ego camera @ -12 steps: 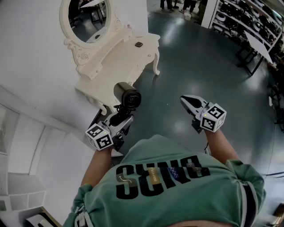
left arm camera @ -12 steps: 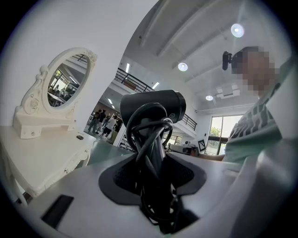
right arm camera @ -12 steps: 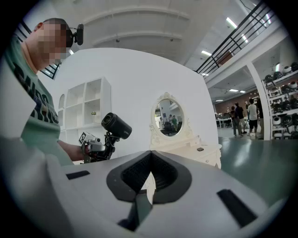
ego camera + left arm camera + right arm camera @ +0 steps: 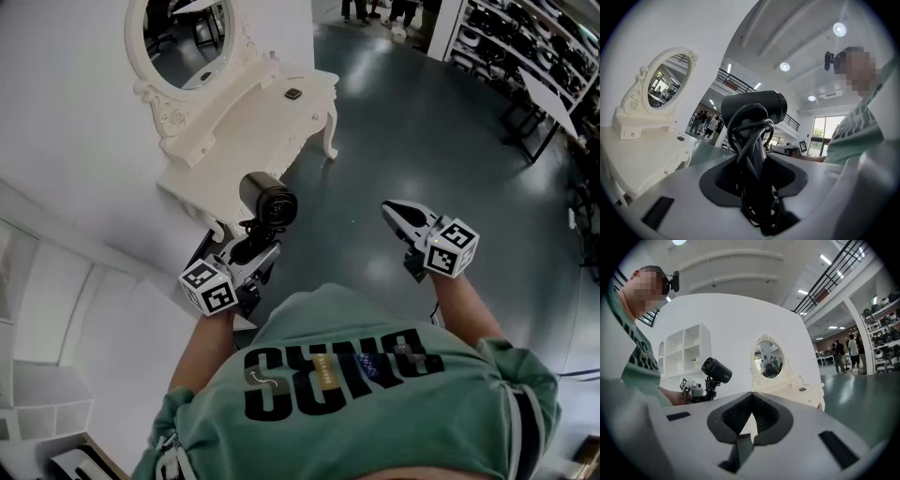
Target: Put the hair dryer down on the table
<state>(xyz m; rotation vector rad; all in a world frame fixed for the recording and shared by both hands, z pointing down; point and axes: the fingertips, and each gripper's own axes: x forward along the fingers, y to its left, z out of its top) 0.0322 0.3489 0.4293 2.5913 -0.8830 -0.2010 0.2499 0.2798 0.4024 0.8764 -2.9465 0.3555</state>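
A black hair dryer (image 4: pixel 269 202) with its cord wound round the handle stands upright in my left gripper (image 4: pixel 251 258), whose jaws are shut on the handle. It hangs in the air just off the near corner of the white dressing table (image 4: pixel 253 122). In the left gripper view the hair dryer (image 4: pixel 754 108) fills the middle, with the table (image 4: pixel 642 159) at lower left. My right gripper (image 4: pixel 398 214) floats over the floor to the right, shut with nothing in it. From the right gripper view the hair dryer (image 4: pixel 717 370) shows to the left of the table (image 4: pixel 806 397).
An oval mirror (image 4: pixel 183 33) in a carved white frame rises at the table's back. A small dark object (image 4: pixel 293 94) lies on the tabletop's far end. White cubby shelves (image 4: pixel 37 375) stand at left. Racks (image 4: pixel 525 47) line the far right beyond the grey floor (image 4: pixel 422 131).
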